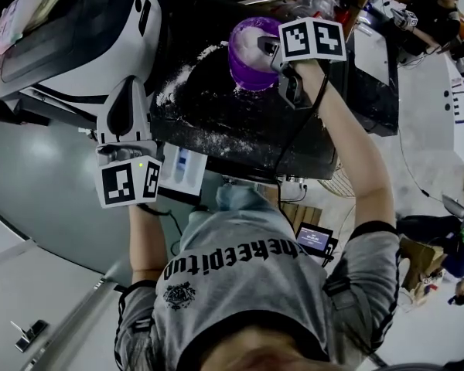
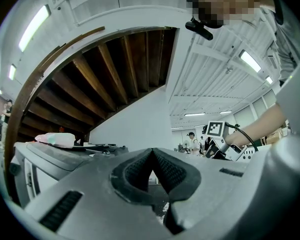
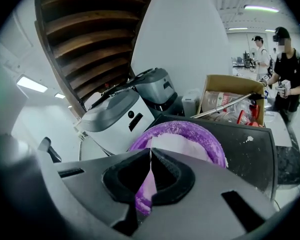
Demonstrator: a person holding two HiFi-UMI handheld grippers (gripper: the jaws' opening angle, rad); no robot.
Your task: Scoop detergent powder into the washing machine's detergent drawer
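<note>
The washing machine stands at 10 o'clock in the head view, white with a dark top, just beside the black tabletop that fills the middle. On the tabletop, at 12 o'clock, stands a purple bowl with the detergent powder inside; more white powder lies spilled on the dark surface towards the machine. The right hand-held gripper reaches over the near rim of the bowl, and its jaws are pressed together on a thin pale strip that goes down into the powder. I judge this strip to be the scoop, held by its handle so that its end can dig in, but its full shape is hidden. The left hand-held gripper is at 9 o'clock, near the machine's front corner; its jaws are closed with nothing between them, so it seems only to wait there. Just at its 3 o'clock, under the tabletop's edge, there is a small white tray with a blue part. It may be the drawer, but I cannot tell for sure. The scooping seems to be only at its beginning.
</note>
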